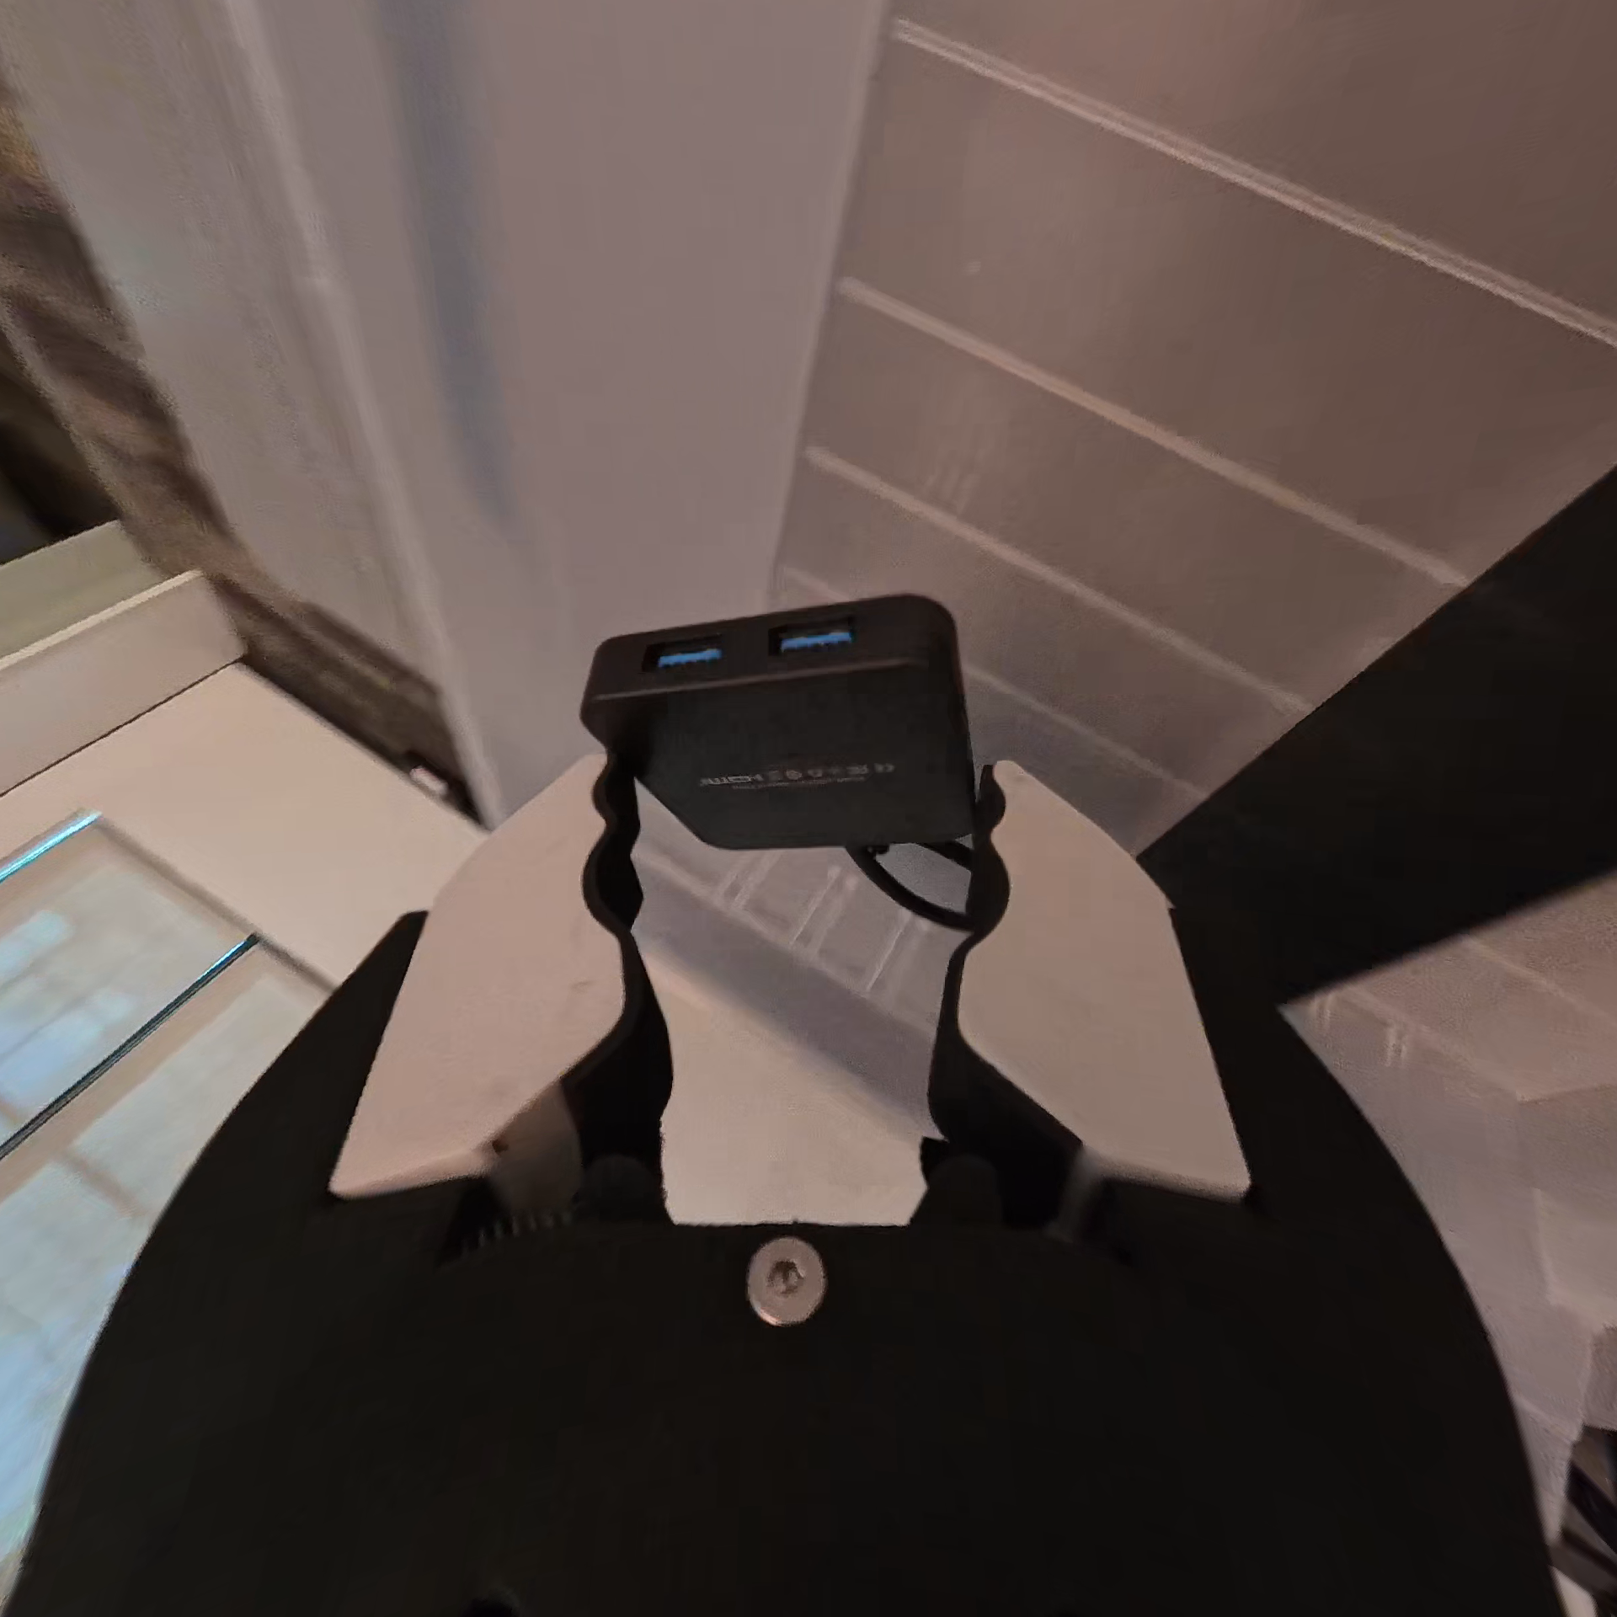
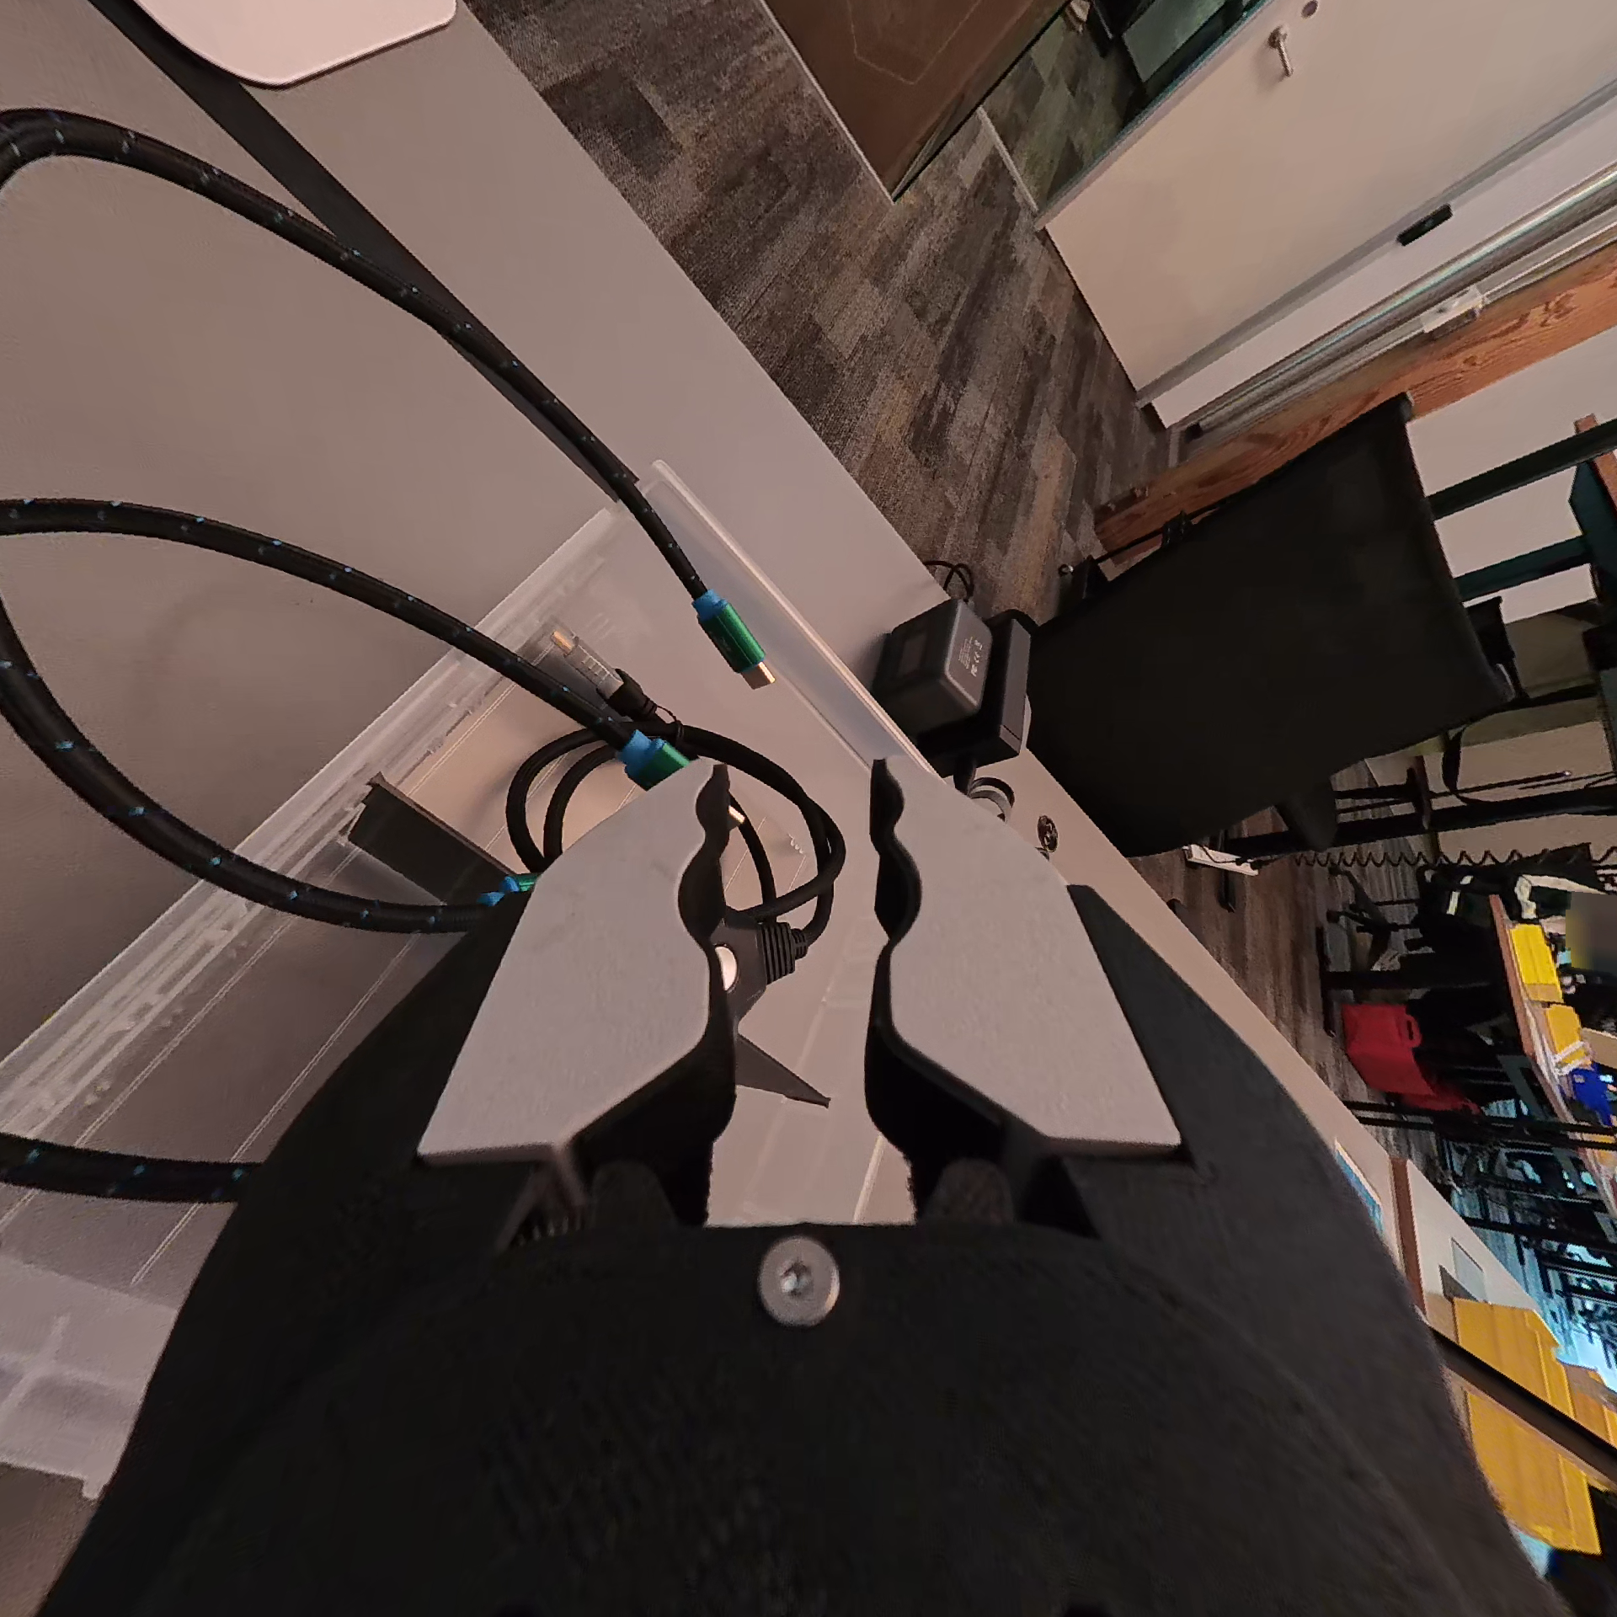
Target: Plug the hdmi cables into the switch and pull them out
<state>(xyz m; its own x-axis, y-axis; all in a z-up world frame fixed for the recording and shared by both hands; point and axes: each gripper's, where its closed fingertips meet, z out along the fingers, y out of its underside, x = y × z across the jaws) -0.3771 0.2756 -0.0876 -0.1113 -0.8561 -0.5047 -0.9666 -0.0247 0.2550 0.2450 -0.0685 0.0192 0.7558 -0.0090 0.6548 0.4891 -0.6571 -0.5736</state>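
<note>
In the left wrist view my left gripper (image 1: pixel 801 783) is shut on the black switch (image 1: pixel 779 726) and holds it up in the air, tilted. Its two blue ports (image 1: pixel 748 652) face away from me, and its thin black lead (image 1: pixel 919 888) hangs below. In the right wrist view my right gripper (image 2: pixel 798 770) is open and empty over a clear tray (image 2: pixel 262 919). Braided black HDMI cables (image 2: pixel 262 560) loop across the white table. One green-and-blue plug (image 2: pixel 731 639) sticks out over the tray's edge, a second plug (image 2: pixel 652 759) lies just left of my left fingertip, and a third plug (image 2: pixel 512 888) is half hidden behind that finger.
A thin black coiled cable (image 2: pixel 787 840) lies in the tray under the right gripper. The table edge (image 2: pixel 875 612) runs diagonally, with carpet, a black power brick (image 2: pixel 954 674) and a black chair (image 2: pixel 1269 656) beyond it. A black bar (image 1: pixel 1400 787) crosses the right of the left wrist view.
</note>
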